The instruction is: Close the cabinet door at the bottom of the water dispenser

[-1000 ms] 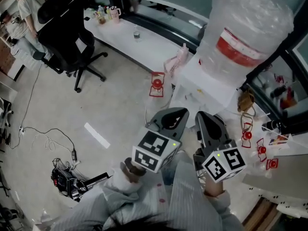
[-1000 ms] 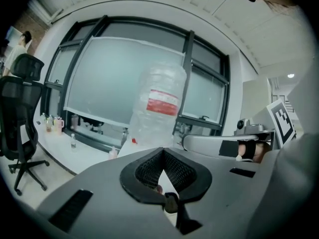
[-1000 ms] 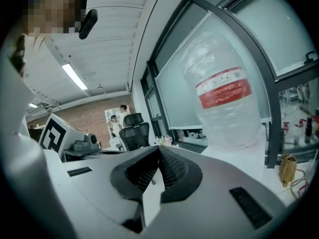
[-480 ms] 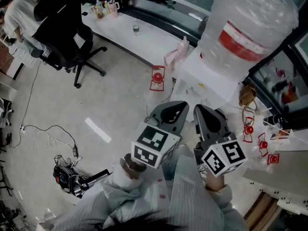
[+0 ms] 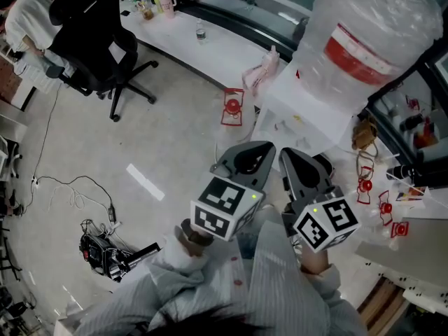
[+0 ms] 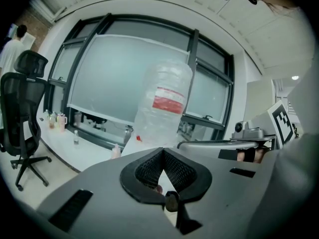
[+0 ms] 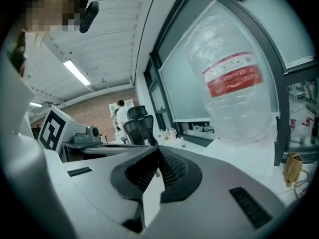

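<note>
The white water dispenser [image 5: 304, 114] stands at the upper right under a big clear bottle [image 5: 371, 40] with a red label. Its bottom cabinet door is hidden in every view. I hold both grippers side by side in front of my chest, pointing at the dispenser. My left gripper [image 5: 266, 149] is shut with nothing between its tips. My right gripper [image 5: 285, 156] is likewise shut and empty. The left gripper view has the bottle [image 6: 164, 101] beyond the left gripper [image 6: 162, 150]. In the right gripper view the bottle [image 7: 234, 93] rises to the right of the right gripper [image 7: 158, 148].
A black office chair [image 5: 91, 33] stands at the upper left beside a long white counter [image 5: 203, 47] with small bottles. Red-and-white items [image 5: 231, 107] lie on the floor by the dispenser. Cables and a black bundle [image 5: 105, 250] lie at lower left. A person [image 5: 31, 12] stands far left.
Both grippers stay side by side and shut. The scene has only slid a little in the head view.
</note>
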`<control>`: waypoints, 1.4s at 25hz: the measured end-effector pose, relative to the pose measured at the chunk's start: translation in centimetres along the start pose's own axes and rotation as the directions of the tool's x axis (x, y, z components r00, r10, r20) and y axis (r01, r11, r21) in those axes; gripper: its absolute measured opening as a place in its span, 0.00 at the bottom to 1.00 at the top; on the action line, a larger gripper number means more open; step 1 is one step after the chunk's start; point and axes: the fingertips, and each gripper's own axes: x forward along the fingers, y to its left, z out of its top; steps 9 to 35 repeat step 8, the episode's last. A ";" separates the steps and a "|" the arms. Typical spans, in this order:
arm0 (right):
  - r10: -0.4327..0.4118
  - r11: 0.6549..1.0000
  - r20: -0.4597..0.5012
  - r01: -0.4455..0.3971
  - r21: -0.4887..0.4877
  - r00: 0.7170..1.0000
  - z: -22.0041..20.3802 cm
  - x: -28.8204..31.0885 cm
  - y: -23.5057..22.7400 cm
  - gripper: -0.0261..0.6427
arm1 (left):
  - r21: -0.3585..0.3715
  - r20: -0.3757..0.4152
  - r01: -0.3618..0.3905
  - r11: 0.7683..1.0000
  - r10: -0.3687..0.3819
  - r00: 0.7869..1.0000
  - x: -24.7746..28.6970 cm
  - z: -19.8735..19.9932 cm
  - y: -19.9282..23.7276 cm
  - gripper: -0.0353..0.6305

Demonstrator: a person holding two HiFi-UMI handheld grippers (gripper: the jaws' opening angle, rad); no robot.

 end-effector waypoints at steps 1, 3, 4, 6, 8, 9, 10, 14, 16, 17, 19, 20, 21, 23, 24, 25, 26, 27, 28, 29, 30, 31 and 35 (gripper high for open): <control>0.003 1.000 -0.002 -0.003 0.001 1.000 0.0 0.0 0.0 0.06 | -0.002 0.001 -0.002 1.000 0.002 1.000 0.0 0.0 0.1 0.07; 0.007 1.000 -0.003 -0.007 0.003 1.000 0.0 0.0 0.0 0.06 | -0.007 0.002 -0.006 1.000 0.006 1.000 0.0 0.0 0.1 0.07; 0.008 1.000 -0.003 -0.008 0.004 1.000 -0.1 0.0 0.0 0.06 | -0.008 0.001 -0.006 1.000 0.006 1.000 0.0 0.0 0.1 0.07; 0.008 1.000 -0.002 -0.008 0.008 1.000 -0.2 0.0 0.0 0.06 | -0.009 0.000 -0.006 1.000 0.006 1.000 0.1 -0.1 0.1 0.07; 0.007 1.000 -0.001 -0.007 0.011 1.000 -0.3 0.0 -0.1 0.06 | -0.009 -0.001 -0.006 1.000 0.006 1.000 0.2 -0.1 0.1 0.07; 0.007 1.000 -0.001 -0.007 0.011 1.000 -0.3 0.0 -0.1 0.06 | -0.009 -0.001 -0.006 1.000 0.006 1.000 0.2 -0.1 0.1 0.07; 0.007 1.000 -0.001 -0.007 0.011 1.000 -0.3 0.0 -0.1 0.06 | -0.009 -0.001 -0.006 1.000 0.006 1.000 0.2 -0.1 0.1 0.07; 0.007 1.000 -0.001 -0.007 0.011 1.000 -0.3 0.0 -0.1 0.06 | -0.009 -0.001 -0.006 1.000 0.006 1.000 0.2 -0.1 0.1 0.07; 0.007 1.000 -0.001 -0.007 0.011 1.000 -0.3 0.0 -0.1 0.06 | -0.009 -0.001 -0.006 1.000 0.006 1.000 0.2 -0.1 0.1 0.07; 0.007 1.000 -0.001 -0.007 0.011 1.000 -0.3 0.0 -0.1 0.06 | -0.009 -0.001 -0.006 1.000 0.006 1.000 0.2 -0.1 0.1 0.07; 0.007 1.000 -0.001 -0.007 0.011 1.000 -0.3 0.0 -0.1 0.06 | -0.009 -0.001 -0.006 1.000 0.006 1.000 0.2 -0.1 0.1 0.07; 0.007 1.000 -0.001 -0.007 0.011 1.000 -0.3 0.0 -0.1 0.06 | -0.009 -0.001 -0.006 1.000 0.006 1.000 0.2 -0.1 0.1 0.07; 0.007 1.000 -0.001 -0.007 0.011 1.000 -0.3 0.0 -0.1 0.06 | -0.009 -0.001 -0.006 1.000 0.006 1.000 0.2 -0.1 0.1 0.07; 0.007 1.000 -0.001 -0.007 0.011 1.000 -0.3 0.0 -0.1 0.06 | -0.009 -0.001 -0.006 1.000 0.006 1.000 0.2 -0.1 0.1 0.07; 0.007 1.000 -0.001 -0.007 0.011 1.000 -0.3 0.0 -0.1 0.06 | -0.009 -0.001 -0.006 1.000 0.006 1.000 0.2 -0.1 0.1 0.07; 0.007 1.000 -0.001 -0.007 0.011 1.000 -0.3 0.0 -0.1 0.06 | -0.009 -0.001 -0.006 1.000 0.006 1.000 0.2 -0.1 0.1 0.07; 0.007 1.000 -0.001 -0.007 0.011 1.000 -0.3 0.0 -0.1 0.06 | -0.009 -0.001 -0.006 1.000 0.006 1.000 0.2 -0.1 0.1 0.07; 0.007 1.000 -0.001 -0.007 0.011 1.000 -0.3 0.0 -0.1 0.06 | -0.009 -0.001 -0.006 1.000 0.006 1.000 0.2 -0.1 0.1 0.07; 0.007 1.000 -0.001 -0.007 0.011 1.000 -0.3 0.0 -0.1 0.06 | -0.009 -0.001 -0.006 1.000 0.006 1.000 0.2 -0.1 0.1 0.07; 0.007 1.000 -0.001 -0.007 0.011 1.000 -0.3 0.0 -0.1 0.06 | -0.009 -0.001 -0.006 1.000 0.006 1.000 0.2 -0.1 0.1 0.07; 0.007 1.000 -0.001 -0.007 0.011 1.000 -0.3 0.0 -0.1 0.06 | -0.009 -0.001 -0.006 1.000 0.006 1.000 0.2 -0.1 0.1 0.07; 0.007 1.000 -0.001 -0.007 0.011 1.000 -0.3 0.0 -0.1 0.06 | -0.009 -0.001 -0.006 1.000 0.006 1.000 0.2 -0.1 0.1 0.07; 0.007 1.000 -0.001 -0.007 0.011 1.000 -0.3 0.0 -0.1 0.06 | -0.009 -0.001 -0.006 1.000 0.006 1.000 0.2 -0.1 0.1 0.07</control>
